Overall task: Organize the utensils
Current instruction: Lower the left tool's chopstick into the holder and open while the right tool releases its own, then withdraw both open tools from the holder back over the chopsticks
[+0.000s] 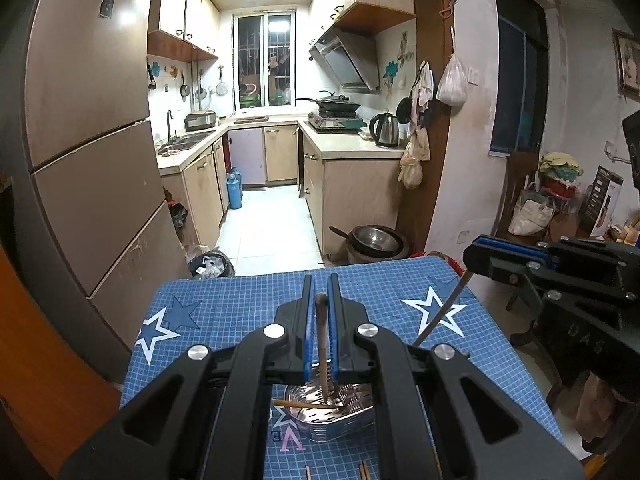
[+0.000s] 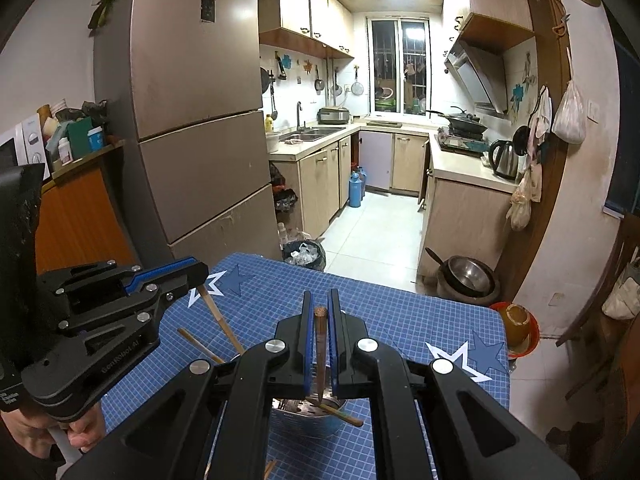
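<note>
A light wooden chopstick (image 1: 321, 344) stands upright in my left gripper (image 1: 321, 285), which is shut on it; its lower end dips into a perforated metal utensil holder (image 1: 320, 426) on the blue star mat. My right gripper (image 2: 320, 300) is shut on a darker chopstick (image 2: 321, 356) whose tip reaches into the same holder (image 2: 308, 420). Another chopstick (image 2: 338, 411) lies slanted across the holder's rim. Each gripper shows in the other's view: the right gripper (image 1: 472, 250) with its stick (image 1: 440, 312), the left gripper (image 2: 198, 270) with its stick (image 2: 219, 318).
Loose chopsticks (image 1: 365, 471) lie on the mat near the front edge. The table's far edge (image 1: 304, 272) drops to the kitchen floor, with a bin (image 1: 212, 266) and a metal pot (image 1: 376, 240) beyond. A fridge (image 2: 200, 152) stands left. A hand (image 2: 82, 428) holds the left gripper.
</note>
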The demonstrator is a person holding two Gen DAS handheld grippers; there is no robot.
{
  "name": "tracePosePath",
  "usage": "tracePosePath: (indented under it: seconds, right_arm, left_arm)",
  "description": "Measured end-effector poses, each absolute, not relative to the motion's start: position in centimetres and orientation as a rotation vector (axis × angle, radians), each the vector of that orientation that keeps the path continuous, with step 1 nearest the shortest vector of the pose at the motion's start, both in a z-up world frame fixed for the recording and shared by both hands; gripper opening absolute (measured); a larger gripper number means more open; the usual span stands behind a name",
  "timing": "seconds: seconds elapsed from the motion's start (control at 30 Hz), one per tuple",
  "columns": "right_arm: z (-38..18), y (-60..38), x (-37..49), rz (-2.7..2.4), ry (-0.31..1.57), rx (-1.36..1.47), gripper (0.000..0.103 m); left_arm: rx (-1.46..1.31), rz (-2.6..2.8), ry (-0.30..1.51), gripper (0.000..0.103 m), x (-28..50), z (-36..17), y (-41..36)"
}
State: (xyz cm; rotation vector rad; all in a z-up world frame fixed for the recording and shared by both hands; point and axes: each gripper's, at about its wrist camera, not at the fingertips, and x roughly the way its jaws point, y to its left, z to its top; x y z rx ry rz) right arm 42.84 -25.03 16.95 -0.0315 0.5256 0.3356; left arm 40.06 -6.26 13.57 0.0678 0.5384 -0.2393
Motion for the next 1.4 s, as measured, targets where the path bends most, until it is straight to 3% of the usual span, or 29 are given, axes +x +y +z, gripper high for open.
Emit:
tracePosePath:
  seconds: [1.0, 1.07, 1.1, 1.13, 1.2, 1.4]
  right_arm:
    - [16.1, -24.9, 42.7, 0.350, 0.523, -0.039, 0.009]
    - [16.1, -24.9, 42.6, 0.349, 0.513, -0.030, 0.030]
    - [16.2, -24.9, 42.4, 0.349, 0.508, -0.027, 0.034]
    - [16.3, -24.9, 42.3, 0.348, 0.505, -0.025, 0.035]
    - [16.5, -25.0, 41.9, 0.343, 0.496, -0.026, 0.036]
    - [17.5, -25.9, 35.4, 0.364, 0.392, -0.024, 0.037]
  left_arm:
    - [0.056, -0.220, 0.542, 0.005, 40.2, 13.4, -5.8]
    - [0.048, -0.218, 0.547, 0.011, 40.2, 13.3, -5.6]
    - [0.046, -0.213, 0.543, 0.020, 40.1, 13.3, -5.5]
    - [0.046, -0.207, 0.537, 0.029, 39.9, 13.4, -5.5]
    - [0.048, -0.199, 0.527, 0.037, 39.6, 13.5, -5.3]
    - [0.062, -0.219, 0.456, 0.046, 35.1, 14.4, -4.5]
